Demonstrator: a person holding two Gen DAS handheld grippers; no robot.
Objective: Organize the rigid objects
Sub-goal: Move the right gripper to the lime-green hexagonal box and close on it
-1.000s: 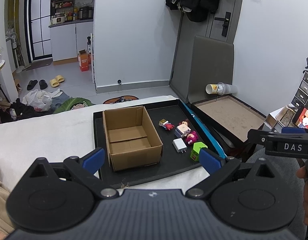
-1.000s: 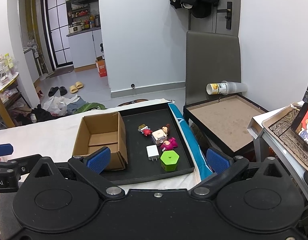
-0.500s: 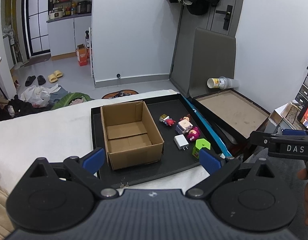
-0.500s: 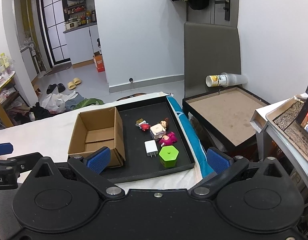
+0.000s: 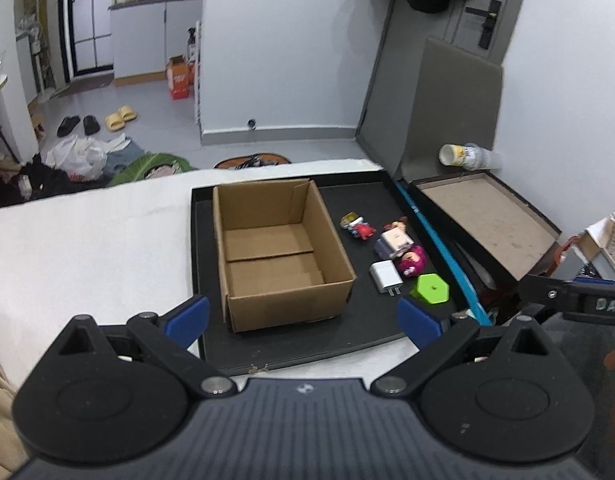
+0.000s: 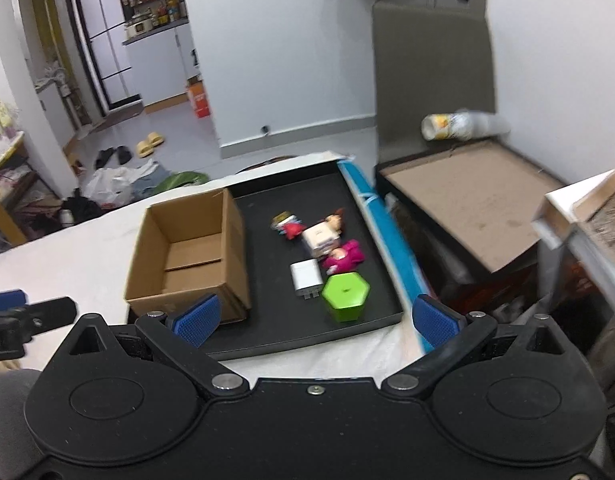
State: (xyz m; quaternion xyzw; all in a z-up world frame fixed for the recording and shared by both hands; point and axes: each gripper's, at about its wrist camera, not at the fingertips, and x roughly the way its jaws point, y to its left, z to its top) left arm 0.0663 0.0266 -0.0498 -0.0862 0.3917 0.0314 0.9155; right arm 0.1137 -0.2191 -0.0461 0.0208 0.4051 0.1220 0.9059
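Black tray [image 5: 291, 354] sits on a white-covered surface [image 5: 87, 248], its near edge just ahead of both grippers, its right edge along a blue strip [image 5: 439, 240] at the surface's drop-off. One open cardboard box [image 5: 279, 256], empty, takes the tray's left half; bare black tray floor is free in front of the box and behind the small items.

Five small items lie right of the box, clustered and well apart from the tray's near rim:
- one green hexagonal block [image 6: 345, 294], nearest the grippers
- one white charger plug [image 6: 306, 276], just left of the block
- one pink figure [image 6: 341, 258], behind the block, touching or nearly touching the cube
- one white cube toy [image 6: 319, 238], with a small doll head at its far side
- one red and yellow figure [image 6: 287, 226], farthest back

Left gripper [image 5: 303, 316] hovers before the box's near wall, jaws wide, nothing between them. Right gripper [image 6: 315, 318] hovers above the tray's near right part, green block between the fingertip lines but farther ahead, jaws wide and empty. Right-wrist view is motion-blurred.
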